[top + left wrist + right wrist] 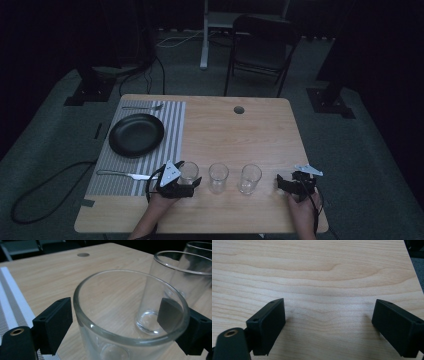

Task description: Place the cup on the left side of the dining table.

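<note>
Left black two-jaw gripper (117, 322) set around nearest clear drinking glass (130, 315), jaws spread either side of wall; left jaw close to glass with a sliver of gap, right jaw seen through the glass, so contact impossible to confirm. Not yet clamped, by the look of it. Right black two-jaw gripper (328, 325) parked low over bare wood at near right of light wooden table (260, 125), jaws wide apart, nothing between.

Likely step: closing on that glass. Best done by centring jaws on widest part of wall, squeezing gently and evenly, lifting straight up. Middle clear glass (218, 177) just beside, so no sideways swing. Smooth glass probably slippery; grip well below the rim.

Held glass: clear tumbler, thick rounded rim, heavy base, empty, upright near front edge, just right of grey-and-white striped placemat (172, 125). Third clear glass (250, 178) further right in same row.

Farther off: silver table knife (122, 174) on mat's near end, black round plate (136, 134) mid-mat, silver fork (142, 107) at far end.
</note>
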